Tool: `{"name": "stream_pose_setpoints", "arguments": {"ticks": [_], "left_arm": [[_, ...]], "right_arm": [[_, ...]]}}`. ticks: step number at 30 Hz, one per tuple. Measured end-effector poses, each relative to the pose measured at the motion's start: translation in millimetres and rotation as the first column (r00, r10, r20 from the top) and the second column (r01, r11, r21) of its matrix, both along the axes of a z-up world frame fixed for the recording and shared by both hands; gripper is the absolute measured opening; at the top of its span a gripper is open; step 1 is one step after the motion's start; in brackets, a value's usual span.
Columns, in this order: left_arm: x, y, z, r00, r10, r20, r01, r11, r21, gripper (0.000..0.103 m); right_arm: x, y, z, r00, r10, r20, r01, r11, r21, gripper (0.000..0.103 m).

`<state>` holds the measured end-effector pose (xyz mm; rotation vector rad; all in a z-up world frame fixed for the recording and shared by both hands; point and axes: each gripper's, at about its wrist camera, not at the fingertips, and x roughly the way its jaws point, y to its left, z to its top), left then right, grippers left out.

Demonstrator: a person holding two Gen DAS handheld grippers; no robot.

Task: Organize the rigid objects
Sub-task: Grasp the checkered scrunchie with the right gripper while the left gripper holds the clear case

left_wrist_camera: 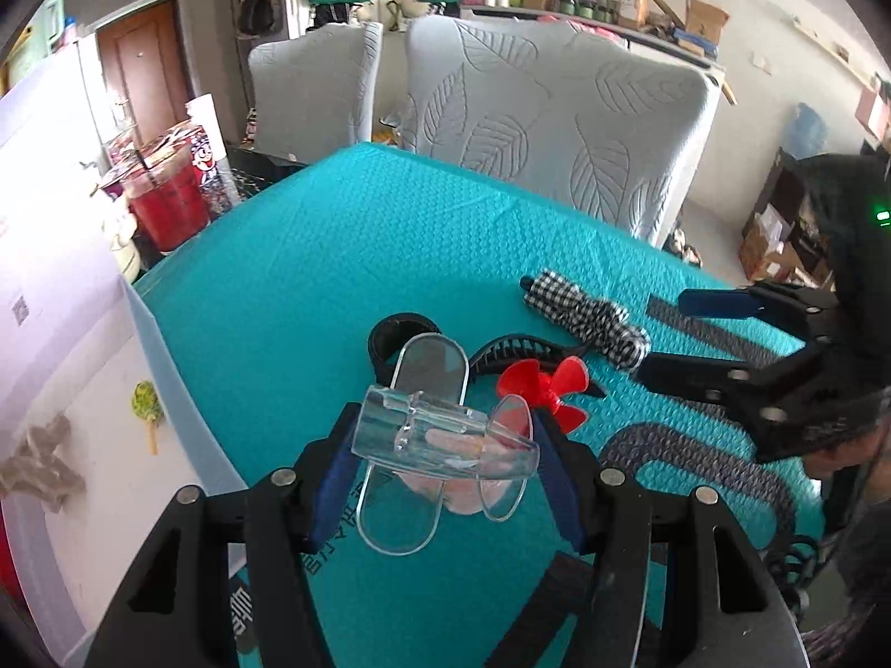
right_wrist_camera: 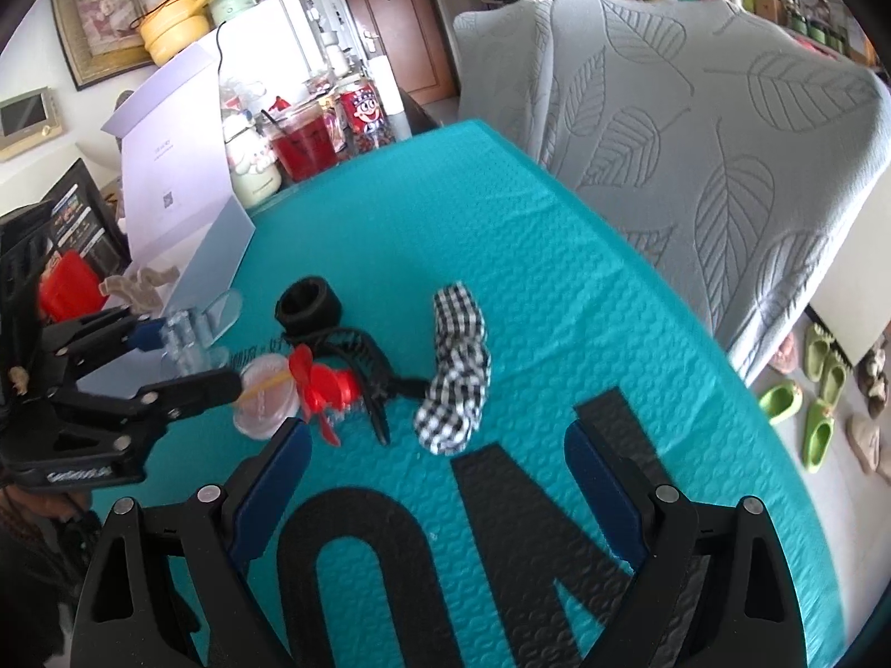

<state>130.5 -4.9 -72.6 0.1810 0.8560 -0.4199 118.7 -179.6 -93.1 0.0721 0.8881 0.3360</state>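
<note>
My left gripper [left_wrist_camera: 440, 456] is shut on a clear plastic piece [left_wrist_camera: 440, 434] made of a tube and oval plates, held a little above the teal mat [left_wrist_camera: 390, 234]. Under it lies a pinkish round lid [right_wrist_camera: 267, 401]. Beyond lie a black ring [left_wrist_camera: 398, 337], a black hair comb [left_wrist_camera: 518, 350], a red propeller [left_wrist_camera: 548, 384] and a checked fabric band [left_wrist_camera: 590, 317]. My right gripper [right_wrist_camera: 437, 440] stands open over the mat's black lettering, with nothing between its fingers, just in front of the checked band [right_wrist_camera: 456, 373]. In the right wrist view the left gripper [right_wrist_camera: 186, 359] is at the left with the clear piece [right_wrist_camera: 192, 328].
An open white box [left_wrist_camera: 100, 367] stands along the mat's left edge, with a beige item and a small green item inside. Behind it are a red-filled jar [left_wrist_camera: 167, 200] and snack tubs. Two leaf-patterned chair backs [left_wrist_camera: 557, 128] line the far edge. Green slippers [right_wrist_camera: 818, 423] lie on the floor.
</note>
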Motion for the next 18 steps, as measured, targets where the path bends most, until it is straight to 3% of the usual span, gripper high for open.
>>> {"name": "stream_pose_setpoints", "arguments": {"ticks": [2, 7, 12, 16, 18], "left_arm": [[-0.9, 1.6, 3.0, 1.000, 0.019, -0.006, -0.019, 1.000, -0.025, 0.059], [1.5, 5.7, 1.1, 0.998, 0.058, -0.030, -0.060, 0.996, -0.062, 0.059], [3.2, 6.9, -2.8, 0.995, 0.082, -0.049, -0.085, 0.994, -0.068, 0.059], [0.4, 7.4, -4.1, 0.994, 0.094, -0.052, -0.097, 0.994, -0.058, 0.059], [-1.1, 7.4, -4.9, 0.994, 0.095, -0.054, -0.098, 0.994, -0.057, 0.059]], "right_arm": [[8.1, 1.1, 0.2, 1.000, -0.006, -0.005, 0.006, 1.000, -0.015, 0.089], [28.8, -3.7, -3.9, 0.999, -0.036, -0.035, 0.038, 0.999, 0.033, 0.064], [48.0, -2.7, -20.9, 0.993, -0.050, -0.108, 0.055, 0.997, 0.045, 0.045], [48.8, 0.2, -24.0, 0.993, -0.045, -0.106, 0.049, 0.998, 0.036, 0.026], [47.6, 0.7, -25.3, 0.993, -0.040, -0.109, 0.046, 0.998, 0.047, 0.023]]}}
